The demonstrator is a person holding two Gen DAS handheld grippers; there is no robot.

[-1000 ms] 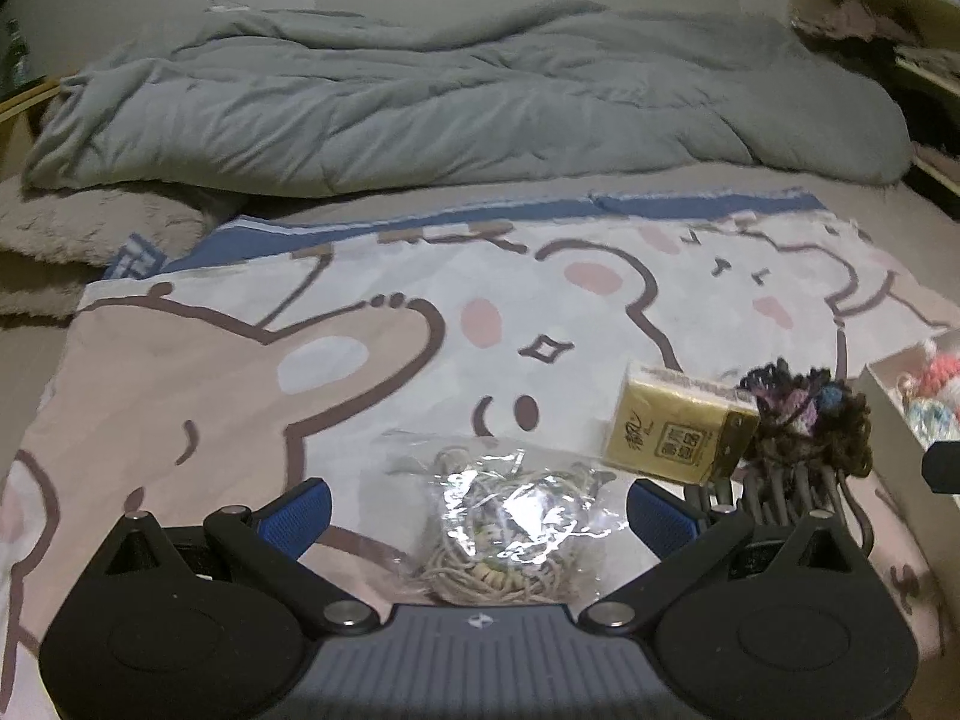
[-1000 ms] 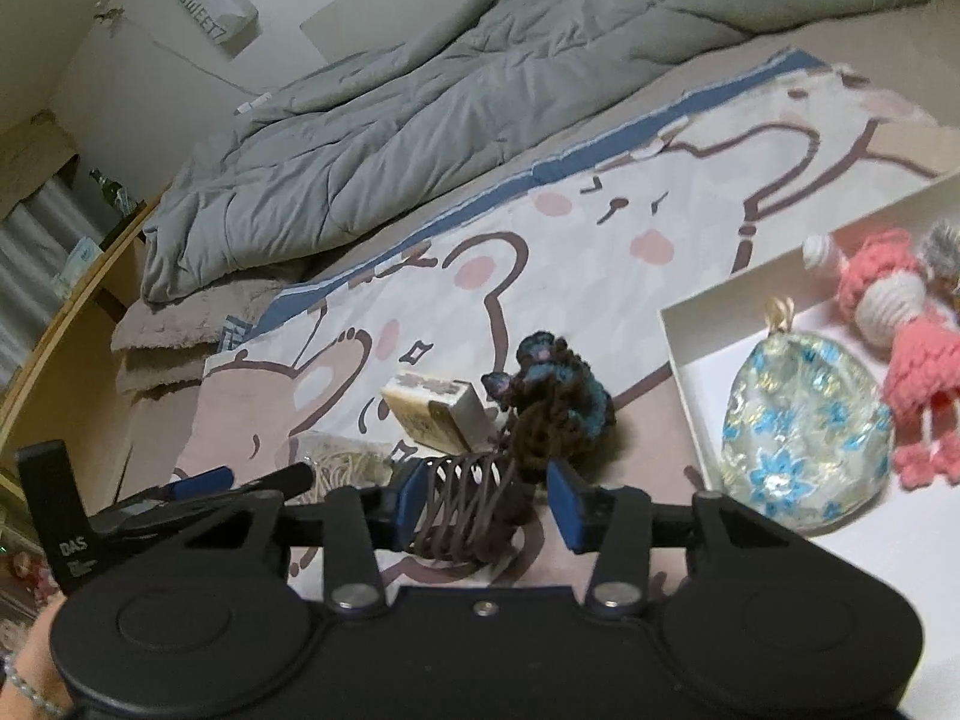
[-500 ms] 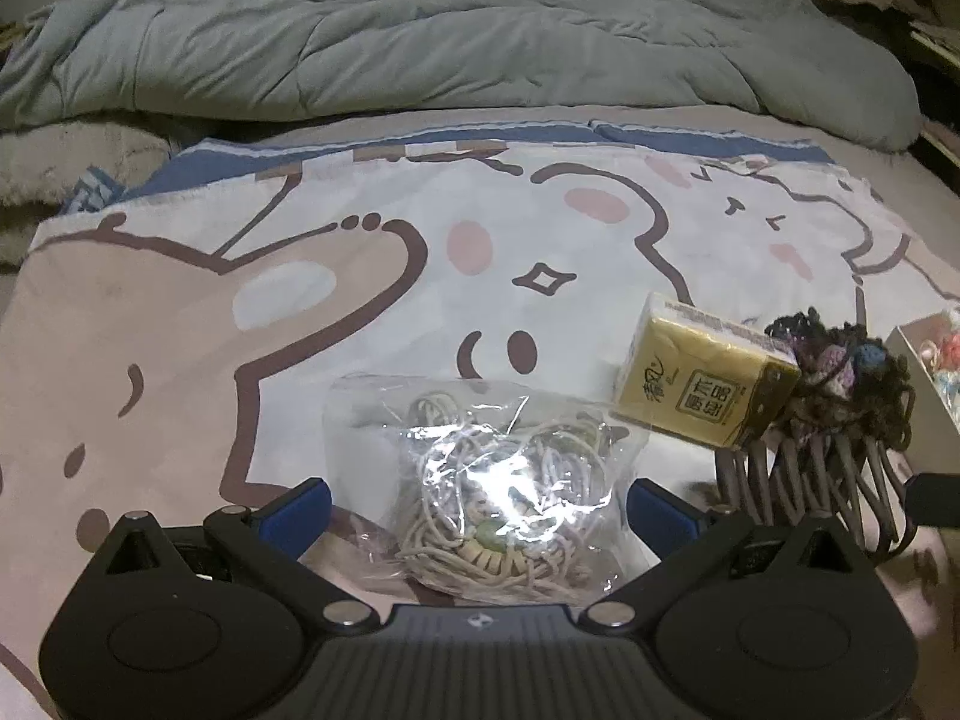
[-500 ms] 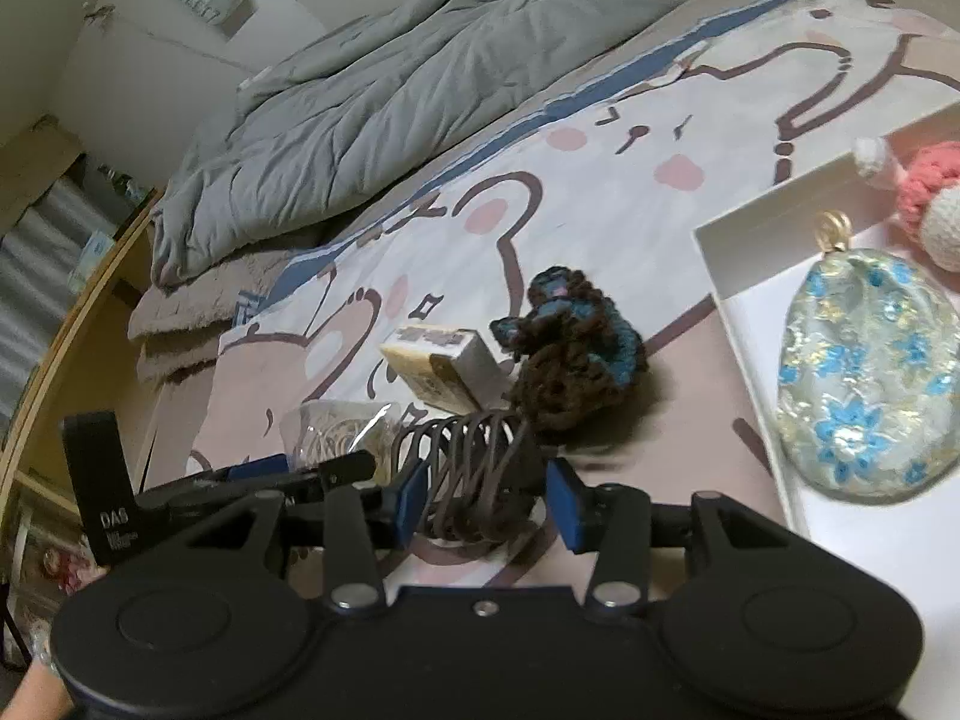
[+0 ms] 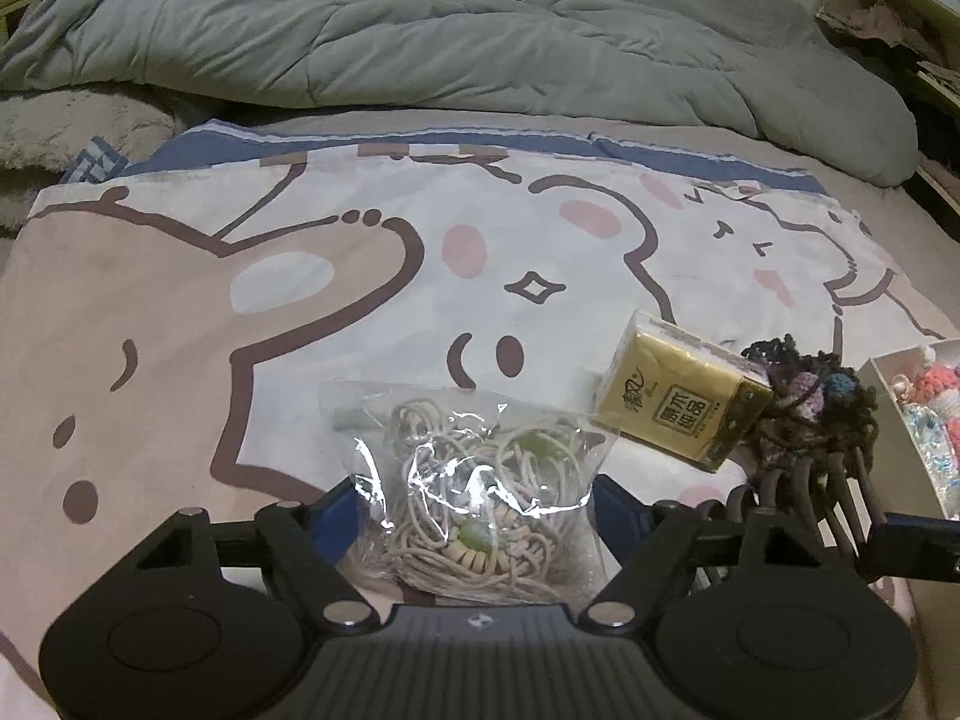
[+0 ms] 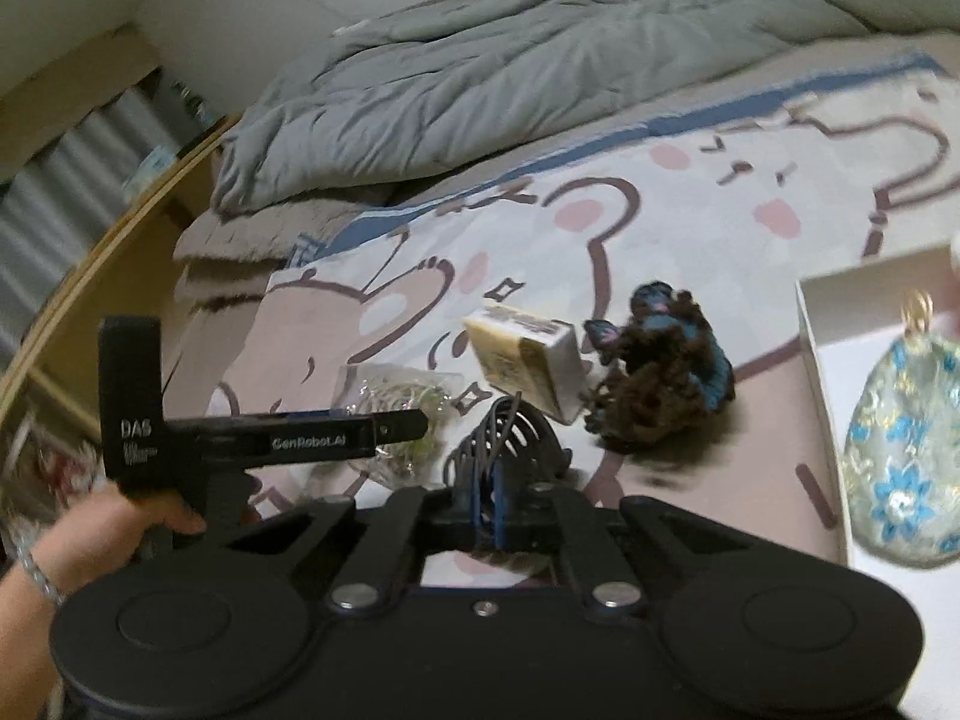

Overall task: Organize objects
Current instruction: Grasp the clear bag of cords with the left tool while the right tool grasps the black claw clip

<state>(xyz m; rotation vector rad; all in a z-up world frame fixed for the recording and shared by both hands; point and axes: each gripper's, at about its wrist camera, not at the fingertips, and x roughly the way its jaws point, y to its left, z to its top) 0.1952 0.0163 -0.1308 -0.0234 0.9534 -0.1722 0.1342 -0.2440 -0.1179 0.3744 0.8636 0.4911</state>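
Note:
My left gripper [image 5: 477,507] has its blue pads closed in on a clear bag of beaded cords [image 5: 480,492] lying on the bear-print blanket [image 5: 270,312]. My right gripper [image 6: 487,492] is shut on a dark brown claw hair clip [image 6: 510,438], also seen in the left wrist view [image 5: 804,492]. A yellow tissue pack [image 5: 684,402] lies right of the bag; a dark crocheted scrunchie [image 5: 816,408] lies beyond the clip. The bag [image 6: 396,402], pack [image 6: 528,366] and scrunchie [image 6: 660,378] also show in the right wrist view.
A white box [image 6: 810,348] at the right holds a floral glass-like pouch [image 6: 900,450] and a pink crocheted doll [image 5: 936,384]. A grey duvet [image 5: 420,30] is bunched at the back. A wooden bed frame [image 6: 90,276] runs along the left.
My left gripper's pads closed in from wide open onto the bag of cords. My right gripper closed fully on the claw clip and lifted it a little.

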